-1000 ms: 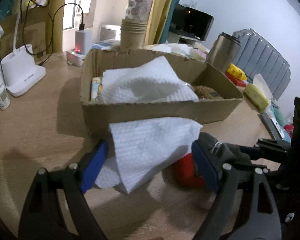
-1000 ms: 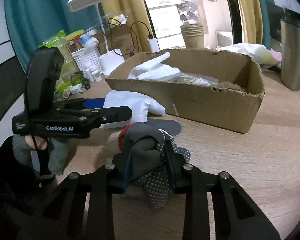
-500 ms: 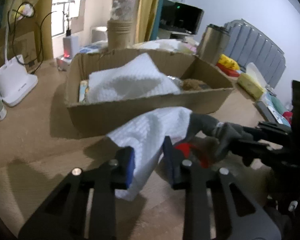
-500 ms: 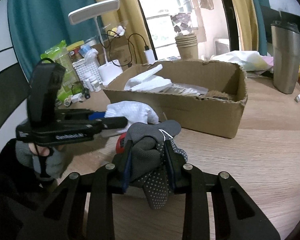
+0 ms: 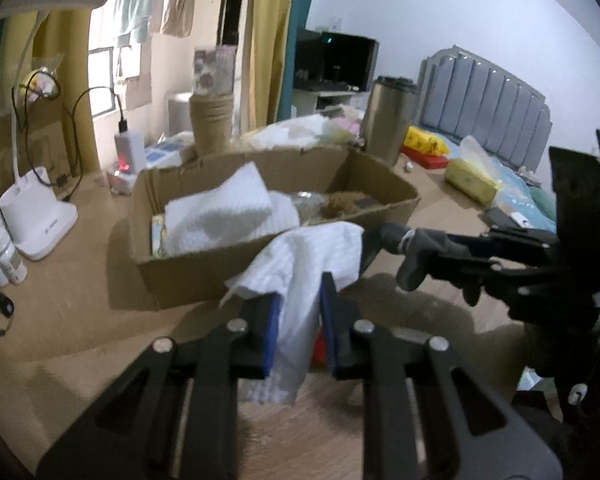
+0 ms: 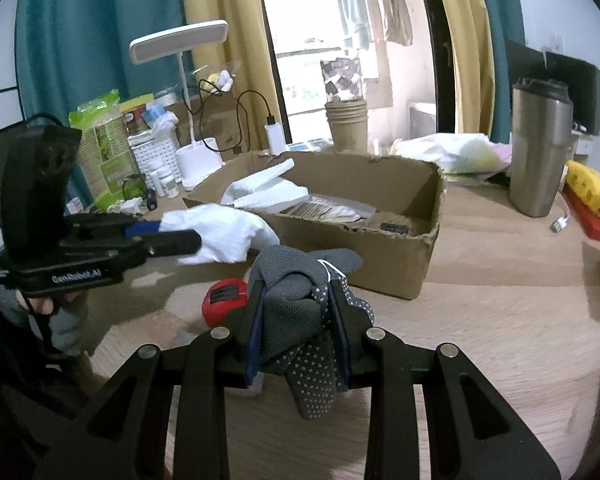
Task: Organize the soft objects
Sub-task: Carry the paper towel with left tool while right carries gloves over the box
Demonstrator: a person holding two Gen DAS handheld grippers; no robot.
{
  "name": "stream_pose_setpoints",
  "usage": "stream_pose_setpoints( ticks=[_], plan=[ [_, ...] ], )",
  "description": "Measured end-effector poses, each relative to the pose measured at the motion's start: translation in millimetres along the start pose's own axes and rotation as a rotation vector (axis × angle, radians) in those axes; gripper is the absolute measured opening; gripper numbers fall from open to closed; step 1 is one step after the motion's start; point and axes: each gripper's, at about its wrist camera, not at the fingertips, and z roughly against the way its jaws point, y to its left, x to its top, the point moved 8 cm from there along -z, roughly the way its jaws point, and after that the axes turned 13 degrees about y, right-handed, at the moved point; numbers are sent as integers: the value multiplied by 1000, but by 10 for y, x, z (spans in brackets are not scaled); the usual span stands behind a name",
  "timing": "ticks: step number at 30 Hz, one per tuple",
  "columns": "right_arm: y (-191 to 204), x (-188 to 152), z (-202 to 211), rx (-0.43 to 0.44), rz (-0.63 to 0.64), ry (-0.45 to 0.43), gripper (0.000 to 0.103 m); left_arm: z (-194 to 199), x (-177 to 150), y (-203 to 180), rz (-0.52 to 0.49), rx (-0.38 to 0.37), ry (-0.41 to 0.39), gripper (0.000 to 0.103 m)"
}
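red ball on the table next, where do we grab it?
Probably across the red ball's rounded sides, from above: it sits low on the table, with the right tongs, shut on the grey gloves, close beside it.

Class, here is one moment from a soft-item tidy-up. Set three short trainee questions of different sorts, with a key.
1. What does the left gripper hold?
2. True or false: the grey dotted glove lies inside the cardboard box.
3. The red ball is: A) in the box, B) on the table, C) between the fingers.

Key: 1. the white cloth. 2. False; it is clamped in the right gripper, outside the box. 3. B.
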Motion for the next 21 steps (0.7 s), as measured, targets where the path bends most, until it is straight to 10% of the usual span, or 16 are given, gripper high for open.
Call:
stream_pose_setpoints(
  ticks=[21],
  plan=[
    [-116,84,400,-47,-1,-101,31,239,196,-204,-44,-43,-88,19]
  ],
)
